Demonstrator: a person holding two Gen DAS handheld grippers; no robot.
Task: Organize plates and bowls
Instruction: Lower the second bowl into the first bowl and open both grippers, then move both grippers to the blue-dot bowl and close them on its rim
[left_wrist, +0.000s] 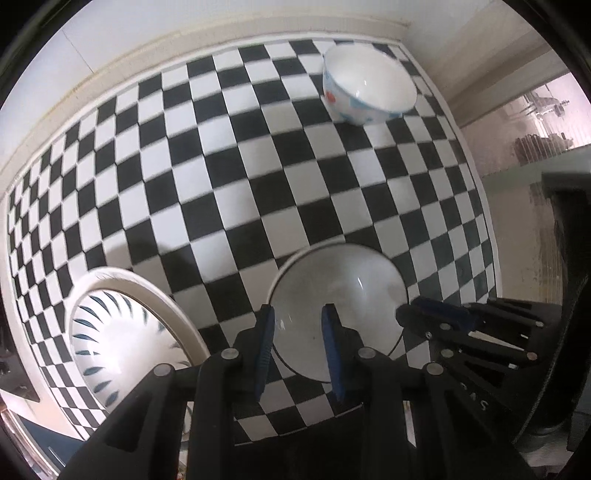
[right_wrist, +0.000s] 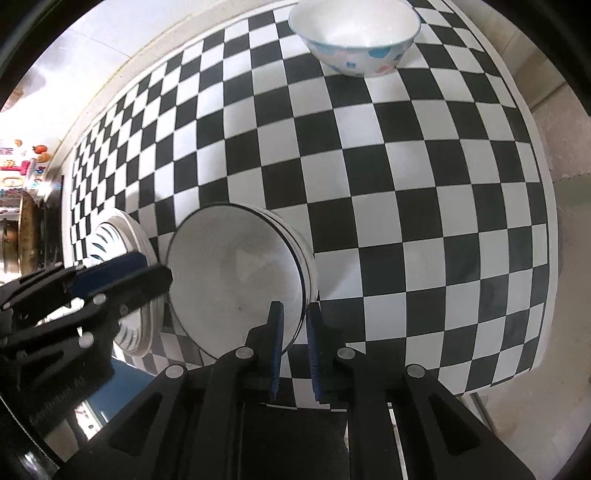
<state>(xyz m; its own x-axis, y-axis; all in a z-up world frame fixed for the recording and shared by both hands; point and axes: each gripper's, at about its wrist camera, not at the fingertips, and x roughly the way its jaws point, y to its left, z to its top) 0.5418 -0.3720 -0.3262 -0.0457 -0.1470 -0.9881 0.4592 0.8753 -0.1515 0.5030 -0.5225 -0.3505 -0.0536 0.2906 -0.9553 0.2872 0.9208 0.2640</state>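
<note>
The left gripper's (left_wrist: 298, 314) fingers are parted, straddling the near rim of the white bowl (left_wrist: 338, 306), not visibly pinching it. The right gripper's (right_wrist: 293, 314) narrow gap takes the bowl's opposite rim; contact cannot be confirmed. A striped plate (left_wrist: 122, 339) lies beside it on the checkered tablecloth (left_wrist: 221, 166), a patterned bowl (left_wrist: 365, 86) well apart.

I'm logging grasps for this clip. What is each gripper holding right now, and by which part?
The right gripper pinches the plain white bowl by its near rim. The left gripper is open above that bowl, holding nothing.
</note>
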